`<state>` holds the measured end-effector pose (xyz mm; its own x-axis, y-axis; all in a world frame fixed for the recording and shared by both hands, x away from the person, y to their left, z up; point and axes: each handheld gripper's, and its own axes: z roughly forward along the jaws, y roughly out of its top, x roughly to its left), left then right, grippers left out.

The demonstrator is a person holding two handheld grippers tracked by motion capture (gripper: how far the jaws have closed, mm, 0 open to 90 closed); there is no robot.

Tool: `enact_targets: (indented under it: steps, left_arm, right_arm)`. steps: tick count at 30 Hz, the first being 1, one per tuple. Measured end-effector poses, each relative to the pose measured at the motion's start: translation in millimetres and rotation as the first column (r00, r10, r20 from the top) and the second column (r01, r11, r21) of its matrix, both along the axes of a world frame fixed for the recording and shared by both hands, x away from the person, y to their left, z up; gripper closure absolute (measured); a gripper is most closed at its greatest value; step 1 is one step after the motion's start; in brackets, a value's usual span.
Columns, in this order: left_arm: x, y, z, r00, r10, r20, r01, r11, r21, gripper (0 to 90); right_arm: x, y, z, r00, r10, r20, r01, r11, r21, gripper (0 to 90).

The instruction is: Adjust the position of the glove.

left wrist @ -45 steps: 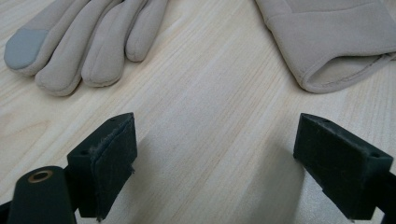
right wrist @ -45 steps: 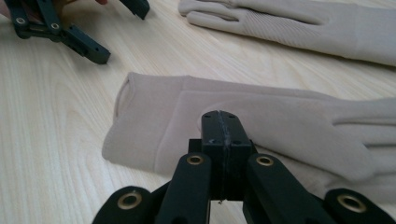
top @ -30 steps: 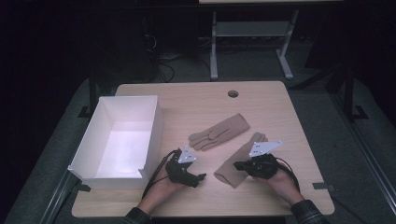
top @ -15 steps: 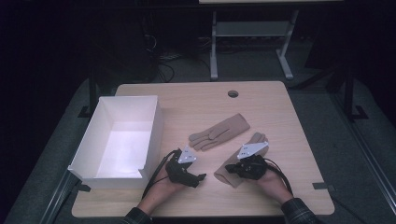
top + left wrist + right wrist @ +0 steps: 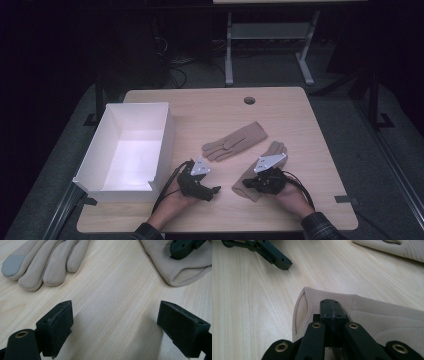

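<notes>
Two tan gloves lie on the wooden table. The far glove (image 5: 235,142) (image 5: 45,265) (image 5: 397,248) lies flat, fingers pointing left. The near glove (image 5: 274,149) (image 5: 180,270) (image 5: 374,315) has its cuff towards the front edge. My right gripper (image 5: 246,184) (image 5: 332,307) is shut, its pads pressed together with nothing seen between them, resting over that cuff. My left gripper (image 5: 212,186) (image 5: 115,327) lies on bare wood left of the cuff, jaws wide open and empty, aimed at the gap between the gloves. In the right gripper view one of its jaws shows at the upper left.
A white open box (image 5: 165,135) stands at the table's left side, close to the left hand. A round cable hole (image 5: 249,100) sits near the far edge. Beyond the table are a dark floor and a metal stand (image 5: 230,55).
The right hand has shifted a little to the left and nearer, bringing its shut jaws over the near glove's cuff. The left gripper and both gloves stay where they were.
</notes>
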<state>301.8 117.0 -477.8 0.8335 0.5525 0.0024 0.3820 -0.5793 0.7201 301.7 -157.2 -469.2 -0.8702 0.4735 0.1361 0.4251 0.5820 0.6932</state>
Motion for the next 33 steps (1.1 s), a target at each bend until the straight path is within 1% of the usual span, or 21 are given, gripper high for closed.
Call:
enact_targets:
  steps: [5,7,9,10,13,14,15,16,19,21,24,25,26,28,29,31,33]
  left_arm:
    - [-0.3,0.0,0.0,1.0,0.002,-0.002,-0.002,1.0,-0.001,12.9]
    - [-0.4,-0.1,0.0,1.0,0.002,-0.003,-0.002,1.0,-0.002,12.9]
    - [-0.5,-0.1,0.0,1.0,0.003,-0.005,-0.003,1.0,-0.002,12.9]
    - [-0.5,-0.1,-0.1,1.0,0.003,-0.004,-0.003,1.0,-0.003,12.9]
    - [-0.6,-0.1,0.0,1.0,0.003,-0.005,-0.003,1.0,-0.002,12.9]
    - [-0.9,-0.5,-0.3,1.0,0.007,-0.006,-0.007,0.9999,-0.009,12.9]
    - [-1.0,-0.4,-0.3,1.0,0.007,-0.006,-0.007,0.9999,-0.009,12.9]
    - [-1.2,-0.4,-0.2,1.0,0.008,-0.006,-0.008,0.9999,-0.008,12.9]
    - [-1.3,-0.2,-0.2,1.0,0.008,-0.006,-0.008,0.9999,-0.007,12.9]
    - [-1.3,-0.2,-0.1,1.0,0.007,-0.007,-0.007,1.0,-0.006,12.9]
    - [-1.1,0.0,0.0,1.0,0.005,-0.006,-0.005,1.0,-0.002,12.9]
    - [-1.0,0.2,0.1,1.0,0.004,-0.006,-0.004,1.0,0.0,12.9]
    - [-0.9,0.3,0.2,1.0,0.002,-0.005,-0.002,1.0,0.002,12.9]
    - [-0.9,0.3,0.2,1.0,0.002,-0.005,-0.002,1.0,0.003,12.9]
    - [-0.8,0.4,0.3,1.0,0.001,-0.004,-0.001,1.0,0.005,12.9]
    - [-0.8,0.4,0.3,1.0,0.001,-0.004,-0.001,1.0,0.005,12.9]
    - [-1.1,0.4,0.3,1.0,0.002,-0.004,-0.002,1.0,0.005,12.9]
  right_arm:
    - [-4.4,-11.2,1.3,0.9999,-0.013,0.001,0.013,1.0,-0.018,90.0]
    - [-5.4,-13.2,1.4,0.9999,-0.015,-0.003,0.015,1.0,-0.014,90.0]
    - [-7.8,-19.9,1.0,0.9997,-0.022,-0.012,0.022,1.0,-0.009,90.0]
    - [-9.1,-21.8,1.6,0.9994,-0.027,-0.02,0.027,1.0,-0.012,90.0]
    - [-12.5,-27.2,2.1,0.9993,-0.031,-0.022,0.03,0.999,-0.018,90.0]
    - [-13.5,-28.8,2.4,0.9991,-0.035,-0.023,0.034,0.999,-0.019,90.0]
    - [-13.9,-30.9,2.5,0.9993,-0.031,-0.022,0.03,0.999,-0.024,90.0]
    - [-15.1,-32.4,2.9,0.9988,-0.037,-0.032,0.036,0.999,-0.022,90.0]
    - [-16.3,-38.1,2.8,0.9983,-0.041,-0.041,0.04,0.999,-0.018,90.0]
    - [-16.6,-41.1,2.9,0.9983,-0.042,-0.041,0.041,0.999,-0.02,90.0]
    - [-18.6,-51.0,3.4,0.9977,-0.051,-0.046,0.049,0.998,-0.026,90.0]
    - [-18.6,-51.0,3.4,0.9977,-0.051,-0.046,0.049,0.998,-0.026,90.0]
    - [-20.6,-56.1,4.0,0.9965,-0.062,-0.055,0.061,0.998,-0.029,90.0]
    - [-21.7,-59.9,3.7,0.9967,-0.062,-0.052,0.06,0.998,-0.028,90.0]
    - [-23.0,-61.8,4.3,0.9959,-0.067,-0.06,0.066,0.997,-0.031,90.0]
    - [-24.2,-65.4,4.0,0.9965,-0.066,-0.053,0.064,0.997,-0.032,90.0]
    - [-26.5,-69.3,4.6,0.996,-0.069,-0.056,0.067,0.997,-0.035,90.0]
